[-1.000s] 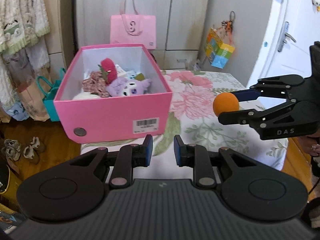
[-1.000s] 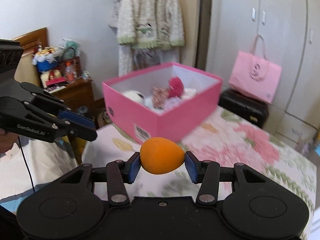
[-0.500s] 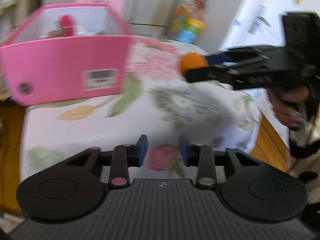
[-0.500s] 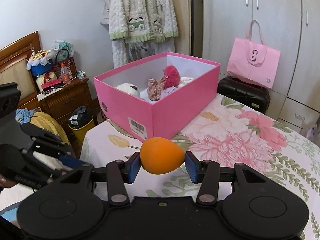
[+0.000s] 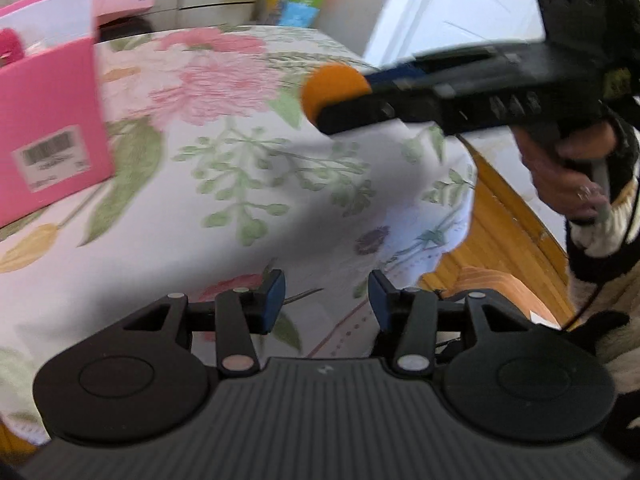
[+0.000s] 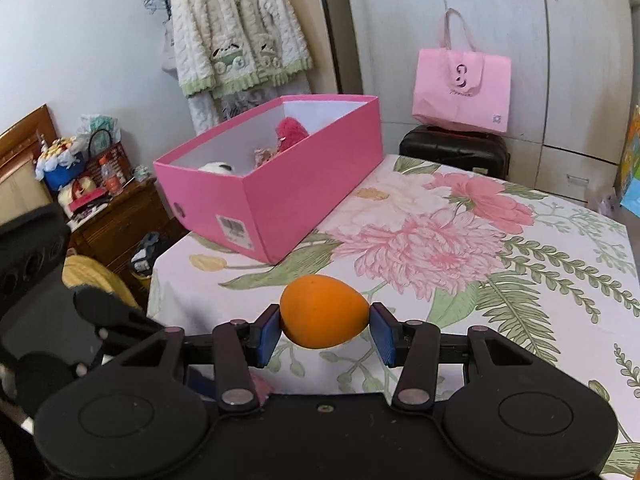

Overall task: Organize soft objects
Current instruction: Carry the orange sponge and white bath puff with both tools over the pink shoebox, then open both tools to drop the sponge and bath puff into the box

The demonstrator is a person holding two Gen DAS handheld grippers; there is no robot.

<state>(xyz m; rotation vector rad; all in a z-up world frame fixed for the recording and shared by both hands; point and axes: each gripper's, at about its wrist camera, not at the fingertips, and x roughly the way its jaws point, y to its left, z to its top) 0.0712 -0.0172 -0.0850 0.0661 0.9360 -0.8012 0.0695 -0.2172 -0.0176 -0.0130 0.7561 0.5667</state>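
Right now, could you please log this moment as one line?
right hand-held gripper: shut on orange egg | left hand-held gripper: open, empty | pink box: on floral table, holds soft toys

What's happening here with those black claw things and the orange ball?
A person is tidying soft toys, holding a two-finger gripper in each hand. The right gripper is clamped on an orange egg-shaped foam toy, held in the air above a table with a floral cloth. The left gripper is open and empty. A pink box at the table's far corner already holds a red plush and other soft things; the orange toy isn't in it yet.
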